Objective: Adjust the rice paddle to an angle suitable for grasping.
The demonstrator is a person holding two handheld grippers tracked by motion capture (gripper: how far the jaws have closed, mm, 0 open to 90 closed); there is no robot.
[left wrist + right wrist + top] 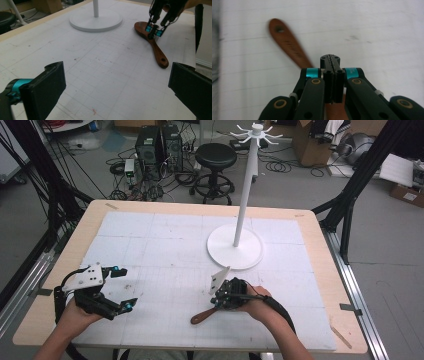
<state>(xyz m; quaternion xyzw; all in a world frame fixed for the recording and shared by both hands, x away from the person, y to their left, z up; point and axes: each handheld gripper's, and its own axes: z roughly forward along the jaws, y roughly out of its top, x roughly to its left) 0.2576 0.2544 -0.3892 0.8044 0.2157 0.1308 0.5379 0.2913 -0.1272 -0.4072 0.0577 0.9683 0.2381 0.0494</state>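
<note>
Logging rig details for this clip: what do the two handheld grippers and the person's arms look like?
Both grippers are black linkage frames with teal collars near the jaws and brass-coloured pivot pins. The left gripper has wide flat black jaw blocks; each gripper carries a grey three-cornered plate. A black cable trails from the right gripper along the forearm. The forearms are bare, no sleeves in view.

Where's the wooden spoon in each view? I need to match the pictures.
High view: wooden spoon lies bottom centre, left of the right hand-held gripper.
Left gripper view: upper right, handle end with its hole nearest the camera.
Right gripper view: upper left, handle running down behind the shut jaws.
Shared landmark: the hole in the handle's end.
</note>
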